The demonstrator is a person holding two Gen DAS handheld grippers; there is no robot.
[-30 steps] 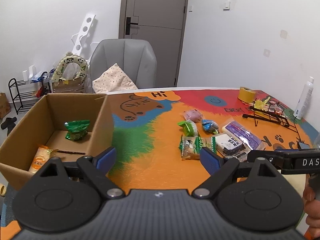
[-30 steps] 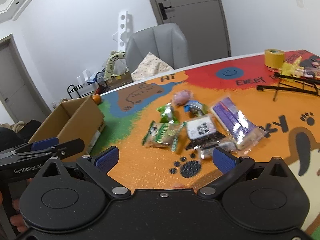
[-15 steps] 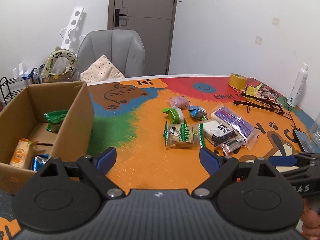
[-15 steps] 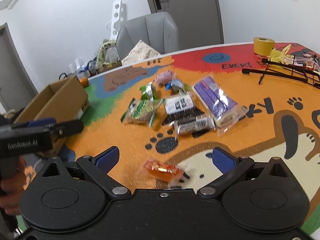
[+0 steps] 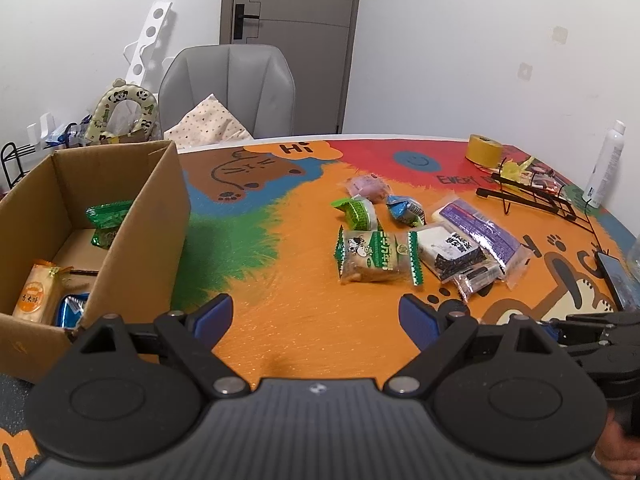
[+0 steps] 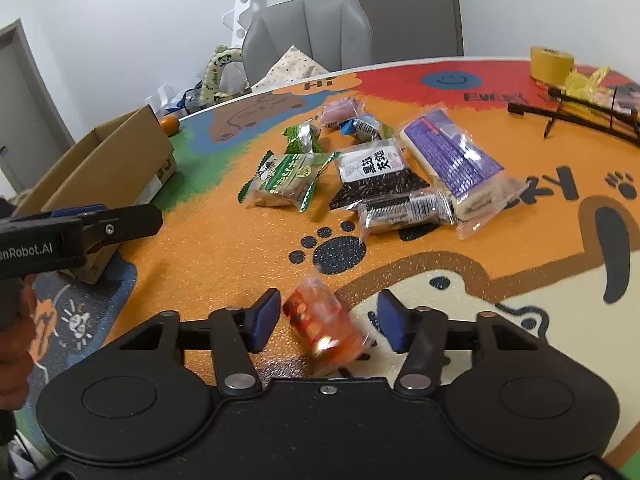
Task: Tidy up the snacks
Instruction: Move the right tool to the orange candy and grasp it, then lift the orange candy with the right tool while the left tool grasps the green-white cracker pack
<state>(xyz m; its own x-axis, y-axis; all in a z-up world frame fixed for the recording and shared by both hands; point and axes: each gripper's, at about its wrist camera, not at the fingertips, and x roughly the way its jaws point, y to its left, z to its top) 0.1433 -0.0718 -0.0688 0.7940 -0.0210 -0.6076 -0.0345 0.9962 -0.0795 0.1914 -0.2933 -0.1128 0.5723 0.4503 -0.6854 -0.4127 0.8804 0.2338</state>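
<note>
Left wrist view: left gripper (image 5: 316,312) wide open, empty, above the colourful cartoon-printed table mat (image 5: 280,280); open brown cardboard box (image 5: 160,216) at left, grey chair (image 5: 228,88) far.

Right wrist view: right gripper (image 6: 326,320) half-open around a red-orange wrapped snack (image 6: 324,322); contact unclear.

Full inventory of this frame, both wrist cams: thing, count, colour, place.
box: 1, brown cardboard, table's left edge
snacks in box: 3 showing, green, orange, blue
snacks on mat: 7 in a cluster at centre: pink, green round, blue-green, green-edged, black-white, purple, clear-dark
red snack: 1, red-orange, between the right gripper's fingers
mat: 1, multicoloured, covers the table
tape: 1, yellow, far right
rack: 1, black wire, right
bottle: 1, white, right edge
phone: 1, dark, right edge
chair: 1, grey, behind the table
left gripper: open, nothing in it
right gripper: open around the red snack
</note>
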